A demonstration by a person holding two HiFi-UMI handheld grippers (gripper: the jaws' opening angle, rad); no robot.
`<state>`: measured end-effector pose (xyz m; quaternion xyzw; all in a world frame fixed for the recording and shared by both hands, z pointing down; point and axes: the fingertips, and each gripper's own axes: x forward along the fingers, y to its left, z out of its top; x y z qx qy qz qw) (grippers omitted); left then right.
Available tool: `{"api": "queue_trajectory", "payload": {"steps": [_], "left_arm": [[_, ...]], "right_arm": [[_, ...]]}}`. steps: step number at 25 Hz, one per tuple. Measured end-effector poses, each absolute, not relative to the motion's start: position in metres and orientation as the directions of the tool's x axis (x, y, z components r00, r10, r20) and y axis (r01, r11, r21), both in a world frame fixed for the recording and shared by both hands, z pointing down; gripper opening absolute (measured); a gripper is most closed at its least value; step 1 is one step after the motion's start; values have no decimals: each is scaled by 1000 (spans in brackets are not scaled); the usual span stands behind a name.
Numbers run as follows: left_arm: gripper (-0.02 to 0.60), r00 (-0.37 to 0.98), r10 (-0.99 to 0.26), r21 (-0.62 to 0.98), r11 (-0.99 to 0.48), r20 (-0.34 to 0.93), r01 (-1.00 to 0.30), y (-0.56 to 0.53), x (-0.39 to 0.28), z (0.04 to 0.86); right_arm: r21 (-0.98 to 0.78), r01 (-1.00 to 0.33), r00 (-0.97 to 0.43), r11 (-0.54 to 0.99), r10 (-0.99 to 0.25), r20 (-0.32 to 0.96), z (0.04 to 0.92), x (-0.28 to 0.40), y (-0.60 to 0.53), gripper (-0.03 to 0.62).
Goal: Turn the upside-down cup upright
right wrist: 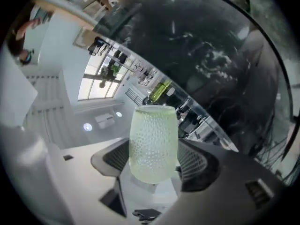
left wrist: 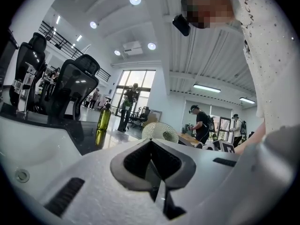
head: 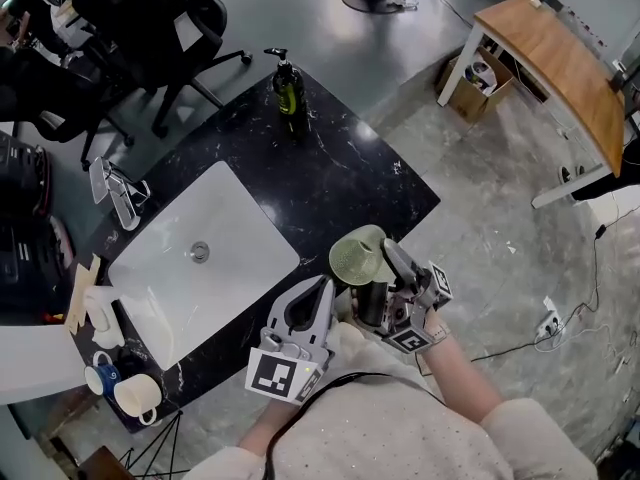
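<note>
Over the counter (head: pixel 330 183) edge, right gripper (right wrist: pixel 153 165) clasps cup (right wrist: pixel 153 139); left gripper (left wrist: pixel 157 170) closed.

Head view: the right gripper (head: pixel 383 264) covers the lower half of the cup (head: pixel 358 254), so it cannot be told which end faces up. The person's sleeve (head: pixel 400 438) hides the near edge of the surface (head: pixel 330 178). The chair (head: pixel 150 13) and the wooden table (head: pixel 555 63) are cut off by the picture's edges. Left gripper view: the left gripper (left wrist: pixel 151 143) hides all but the top of the cup, and the distant people (left wrist: pixel 201 123) are too small to describe. Right gripper view: the cup covers the inner faces of the pads.
</note>
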<state>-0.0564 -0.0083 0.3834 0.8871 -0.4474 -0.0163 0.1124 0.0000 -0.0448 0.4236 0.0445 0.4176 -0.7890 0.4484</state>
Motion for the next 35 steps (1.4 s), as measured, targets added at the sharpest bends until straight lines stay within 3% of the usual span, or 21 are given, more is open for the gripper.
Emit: {"api": "queue_trajectory", "payload": {"steps": [6,13,22,35], "left_arm": [[6,592,-801,204,-566,94,-799,-10,-56,383],[6,592,-798,212,-562,115,-799,-16,-51,387],[6,592,-796,222,-560,124,-798,-29,-45,384],[6,585,-801,226,-551,124,-803,-42,-44,383]], "right_arm": [[-389,853,-505,-347,-736,-451,431,-4,-54,321],[-210,917,-399,-339,-797,-454,441,2,-59,321],[-145,933,-358,-330,-798,-486,442,0,-67,321],[-198,940,-342,-279,-753,-562,437,9,-67,324]]}}
